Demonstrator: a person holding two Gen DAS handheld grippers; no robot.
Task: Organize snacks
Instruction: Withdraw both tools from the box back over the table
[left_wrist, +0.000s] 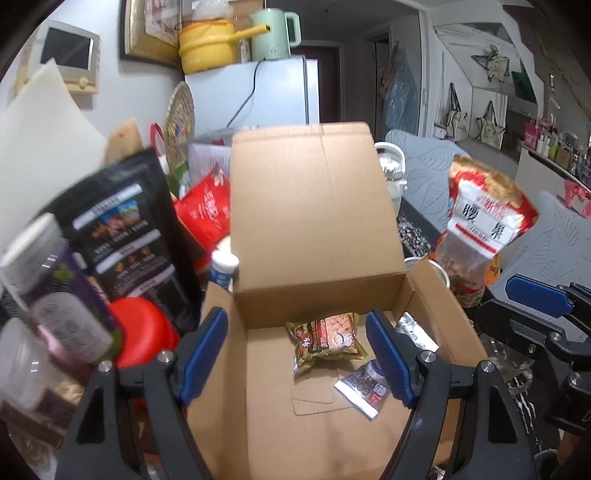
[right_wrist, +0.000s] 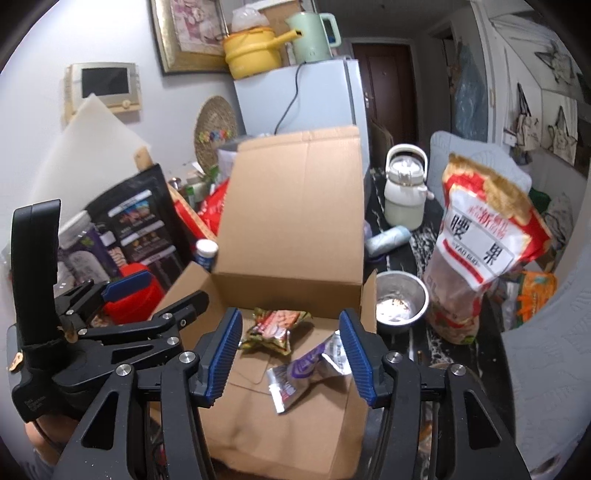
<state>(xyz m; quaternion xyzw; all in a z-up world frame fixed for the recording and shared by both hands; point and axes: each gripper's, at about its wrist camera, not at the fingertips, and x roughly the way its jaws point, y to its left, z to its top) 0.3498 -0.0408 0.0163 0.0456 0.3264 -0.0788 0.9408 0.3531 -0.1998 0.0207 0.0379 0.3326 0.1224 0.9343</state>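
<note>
Two snack packets lie on the floor of the open cardboard box (left_wrist: 317, 206): a green packet (left_wrist: 327, 341) toward the back, a silver packet (left_wrist: 364, 387) just in front of it, to the right. Left tongs (left_wrist: 295, 362) gape open over the box, nothing between the pads. Right tongs (right_wrist: 291, 360) likewise open and empty above the silver packet. Big cashew bag (right_wrist: 476, 243) stands on the surface right of the box, beside a metal bowl (right_wrist: 400, 301). Black pouch (left_wrist: 129, 236) leans at left.
</note>
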